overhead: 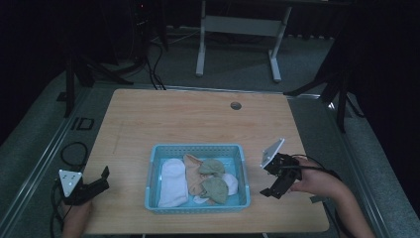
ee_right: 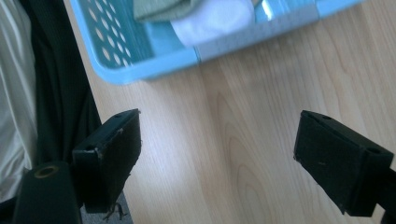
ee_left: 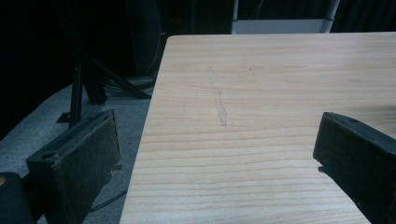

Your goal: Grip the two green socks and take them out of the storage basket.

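A light blue plastic basket (overhead: 155, 171) sits near the table's front middle. Inside lie a white sock (overhead: 173, 182), a peach sock (overhead: 193, 176), and two olive-green socks (overhead: 212, 167) (overhead: 216, 189) over another white one (overhead: 231, 182). My left gripper (overhead: 101, 179) hovers at the front left corner of the table, open and empty, left of the basket. My right gripper (overhead: 270, 186) is just right of the basket's front corner, open and empty. In the right gripper view the basket's corner (ee_right: 154, 58) lies beyond the spread jaws, with a white sock (ee_right: 215, 18) and a green sock (ee_right: 161, 9) inside.
The wooden table (overhead: 198, 119) has a round cable hole (overhead: 236, 105) near its far edge and a faint scuff (ee_left: 217, 95) on its left part. A white desk frame (overhead: 237, 34) and black stands stand on the floor beyond. Cables (overhead: 74, 153) lie left of the table.
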{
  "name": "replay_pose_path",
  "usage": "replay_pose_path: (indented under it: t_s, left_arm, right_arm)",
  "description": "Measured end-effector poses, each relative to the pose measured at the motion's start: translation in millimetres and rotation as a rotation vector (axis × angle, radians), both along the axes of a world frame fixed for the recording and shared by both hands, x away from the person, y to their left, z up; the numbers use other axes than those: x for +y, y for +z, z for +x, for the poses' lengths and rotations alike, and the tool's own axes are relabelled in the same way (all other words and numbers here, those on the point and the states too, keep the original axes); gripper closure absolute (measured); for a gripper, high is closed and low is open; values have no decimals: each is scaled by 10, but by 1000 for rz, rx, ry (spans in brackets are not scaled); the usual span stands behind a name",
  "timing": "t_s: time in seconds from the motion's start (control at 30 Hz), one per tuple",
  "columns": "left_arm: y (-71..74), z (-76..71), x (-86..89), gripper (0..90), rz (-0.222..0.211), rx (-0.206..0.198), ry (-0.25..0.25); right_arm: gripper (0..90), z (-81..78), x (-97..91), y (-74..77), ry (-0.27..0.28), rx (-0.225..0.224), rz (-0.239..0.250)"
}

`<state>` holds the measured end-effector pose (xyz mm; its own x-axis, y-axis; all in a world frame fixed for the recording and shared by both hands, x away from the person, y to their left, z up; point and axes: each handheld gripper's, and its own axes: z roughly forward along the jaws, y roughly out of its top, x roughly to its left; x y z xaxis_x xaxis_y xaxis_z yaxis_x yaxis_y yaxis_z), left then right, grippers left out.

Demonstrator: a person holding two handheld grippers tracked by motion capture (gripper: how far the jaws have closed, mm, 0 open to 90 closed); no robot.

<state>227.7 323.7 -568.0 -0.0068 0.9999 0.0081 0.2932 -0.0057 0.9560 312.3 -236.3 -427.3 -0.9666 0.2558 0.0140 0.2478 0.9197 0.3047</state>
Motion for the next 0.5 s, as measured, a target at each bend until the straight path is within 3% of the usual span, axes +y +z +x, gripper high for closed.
replay_pose_path:
  t_s: [0.5]
  left_arm:
    - [1,1,7,3,-4,-1,-3]
  right_arm:
    - [145,46,364,118,72,-24,26]
